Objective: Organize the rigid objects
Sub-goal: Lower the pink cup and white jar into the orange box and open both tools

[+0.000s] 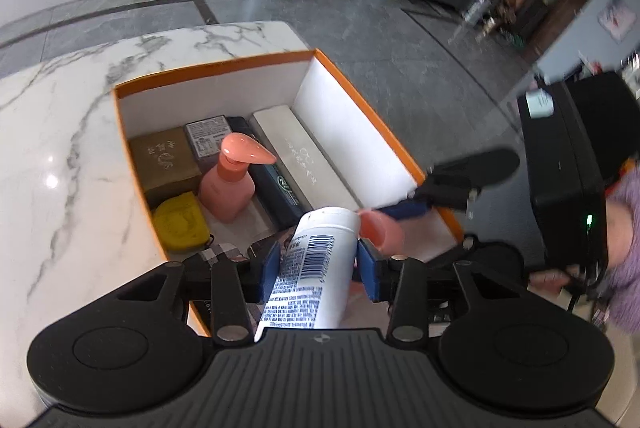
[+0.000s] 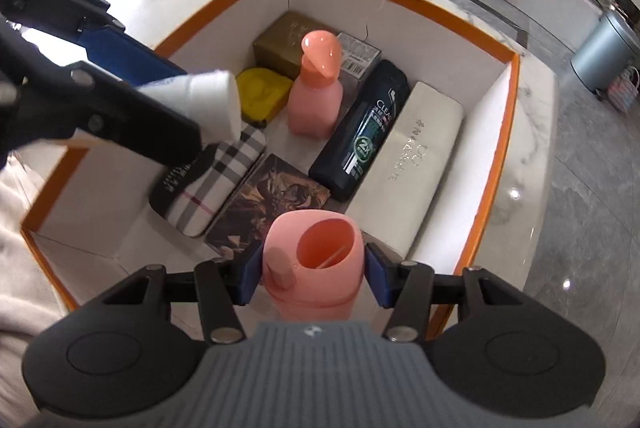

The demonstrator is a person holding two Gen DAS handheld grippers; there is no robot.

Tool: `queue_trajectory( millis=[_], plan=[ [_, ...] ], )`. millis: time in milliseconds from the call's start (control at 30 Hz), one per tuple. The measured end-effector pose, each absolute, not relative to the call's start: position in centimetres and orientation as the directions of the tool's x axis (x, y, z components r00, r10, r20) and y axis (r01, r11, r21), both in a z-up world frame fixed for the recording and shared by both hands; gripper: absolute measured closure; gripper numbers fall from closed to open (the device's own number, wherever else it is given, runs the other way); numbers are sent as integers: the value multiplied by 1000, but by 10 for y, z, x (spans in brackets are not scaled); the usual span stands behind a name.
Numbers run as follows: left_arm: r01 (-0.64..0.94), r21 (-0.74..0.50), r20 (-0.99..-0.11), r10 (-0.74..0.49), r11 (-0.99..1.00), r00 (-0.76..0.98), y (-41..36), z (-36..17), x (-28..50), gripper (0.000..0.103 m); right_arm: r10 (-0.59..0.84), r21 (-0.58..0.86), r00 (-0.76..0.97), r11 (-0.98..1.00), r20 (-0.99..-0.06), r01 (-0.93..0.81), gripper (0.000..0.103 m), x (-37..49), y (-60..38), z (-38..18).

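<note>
Pink cup (image 2: 316, 260) clamped by right gripper (image 2: 314, 268); left gripper (image 1: 318, 268) pinches white tube (image 1: 316, 264).

Hiding the lower end of the white barcoded plastic bottle (image 1: 316, 268) behind the gripper body. Blurring the black right gripper (image 1: 404, 208). Covering part of the plaid fabric case (image 2: 218, 180); dark illustrated flat box (image 2: 272, 204) partly overlapped by the pink plastic cup (image 2: 316, 268).

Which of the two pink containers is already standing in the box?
The pink pump bottle, upright between the yellow tape measure and the dark Clear shampoo bottle. The other, a pink open-topped bottle, is held in the right tongs.
</note>
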State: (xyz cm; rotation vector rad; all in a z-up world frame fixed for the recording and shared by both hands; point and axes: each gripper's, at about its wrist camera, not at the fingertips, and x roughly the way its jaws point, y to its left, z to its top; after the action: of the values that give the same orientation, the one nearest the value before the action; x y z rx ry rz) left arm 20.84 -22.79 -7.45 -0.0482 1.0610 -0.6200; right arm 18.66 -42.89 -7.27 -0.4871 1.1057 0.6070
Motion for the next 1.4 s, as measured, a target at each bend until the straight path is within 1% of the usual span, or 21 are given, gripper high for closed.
queue_trajectory(
  millis=[133,167,233,300,333,467,533,633,800,867,967,1000,1100,1200,1267,1333,1400],
  plan=[
    [539,-264,-820,-480,800,311,-241,-81,201,61,189,-113,330,692,-925,-713,48,186,-427,-76],
    [561,-251,-824,-478,789,305,-244,-82,199,62,183,-127,337,685,-923,-718,44,185,-427,-76],
    [602,-230,-830,-477,765,289,-249,-84,196,64,168,-147,354,689,-920,-710,43,185,-427,-73],
    [639,-229,-837,-484,735,257,-251,-86,192,66,175,-144,367,704,-914,-695,40,184,-432,-66],
    [652,-234,-840,-487,721,238,-252,-87,191,66,183,-142,379,716,-907,-683,37,183,-435,-60],
    [670,-267,-860,-486,692,159,-256,-95,190,67,193,-157,450,760,-872,-630,36,172,-446,-41],
    [665,-290,-868,-482,689,121,-261,-99,191,67,193,-168,490,781,-850,-601,36,165,-450,-33],
    [601,-324,-890,-451,730,68,-267,-110,198,67,206,-166,533,806,-820,-568,36,153,-454,-25],
    [517,-398,-891,-453,758,-22,-280,-130,204,68,216,-144,585,851,-782,-506,36,136,-459,-15],
    [483,-391,-903,-428,784,-35,-285,-138,205,68,216,-125,596,870,-773,-478,36,132,-461,-14],
    [473,-389,-908,-415,790,-53,-291,-146,205,68,176,-141,630,897,-756,-419,38,127,-461,-16],
    [482,-380,-912,-406,790,-54,-292,-148,204,68,165,-133,642,911,-748,-390,38,125,-461,-17],
    [519,-333,-930,-364,788,-44,-296,-152,200,68,175,-50,670,952,-721,-302,40,119,-467,-23],
    [540,-297,-942,-333,788,-32,-294,-153,198,68,171,21,672,974,-720,-225,41,113,-469,-31],
    [561,-251,-951,-309,789,8,-293,-149,194,68,182,71,671,979,-719,-190,41,110,-472,-36],
    [587,-190,-960,-275,787,58,-293,-143,190,66,183,85,668,981,-722,-177,41,107,-472,-38],
    [604,-156,-963,-255,782,82,-292,-138,186,65,175,71,668,981,-723,-180,41,104,-469,-38]
  ],
)
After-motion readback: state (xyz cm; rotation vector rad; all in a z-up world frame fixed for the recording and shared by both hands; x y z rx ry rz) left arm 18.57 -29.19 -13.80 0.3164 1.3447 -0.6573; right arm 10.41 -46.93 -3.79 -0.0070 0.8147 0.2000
